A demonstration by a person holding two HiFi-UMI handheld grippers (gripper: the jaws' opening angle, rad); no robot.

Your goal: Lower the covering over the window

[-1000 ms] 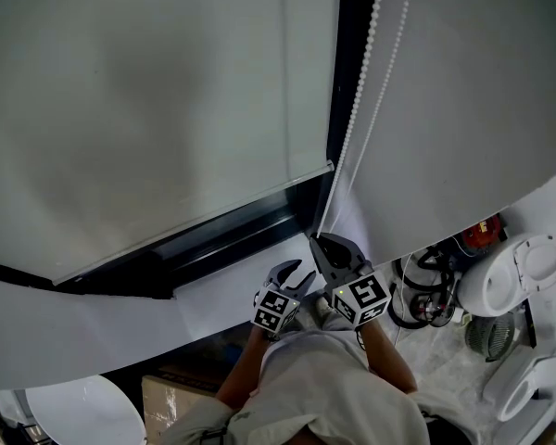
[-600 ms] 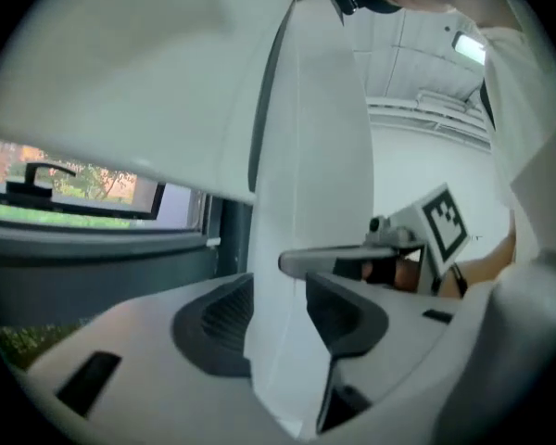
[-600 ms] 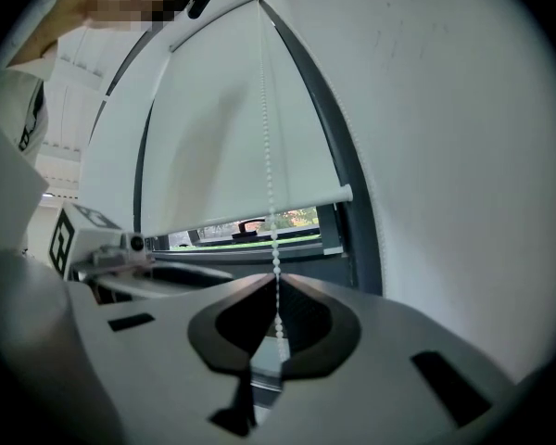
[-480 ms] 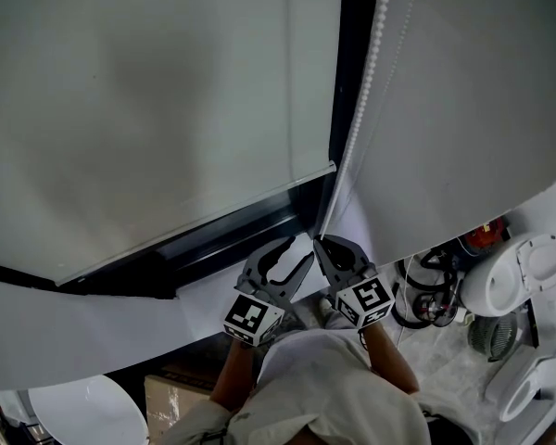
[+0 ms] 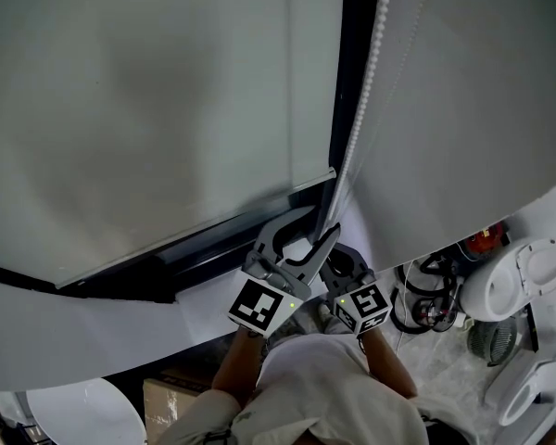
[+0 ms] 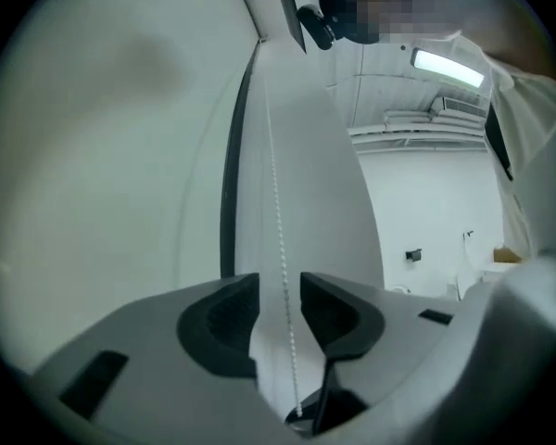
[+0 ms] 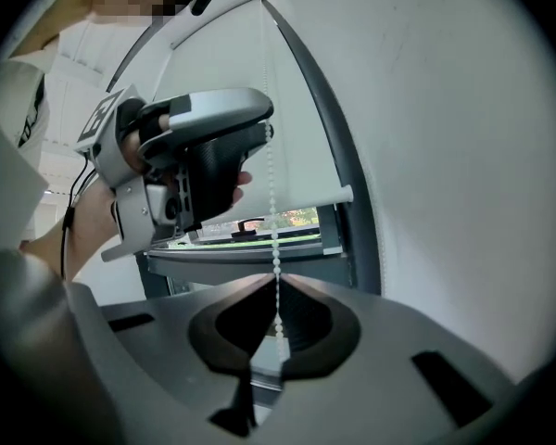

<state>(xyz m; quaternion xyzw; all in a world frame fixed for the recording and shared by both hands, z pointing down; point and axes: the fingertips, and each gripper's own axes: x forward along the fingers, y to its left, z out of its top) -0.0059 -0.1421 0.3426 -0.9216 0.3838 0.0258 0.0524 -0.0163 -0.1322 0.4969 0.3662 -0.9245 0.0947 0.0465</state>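
With the right hand-held gripper point(image 7: 276, 284) clamped on the bead chain point(image 7: 272, 202) and the left hand-held gripper point(image 6: 280, 297) higher up, jaws just closing but apart around that chain, a mistimed pull risked letting it slip free, leaving the blind point(image 5: 148, 109) short of the sill.

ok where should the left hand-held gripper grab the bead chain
Grip the bead chain on its straight run above the right hand-held gripper, shut on it. Come in level from the room side: the left hand-held gripper's open jaws, just closing, straddle it.
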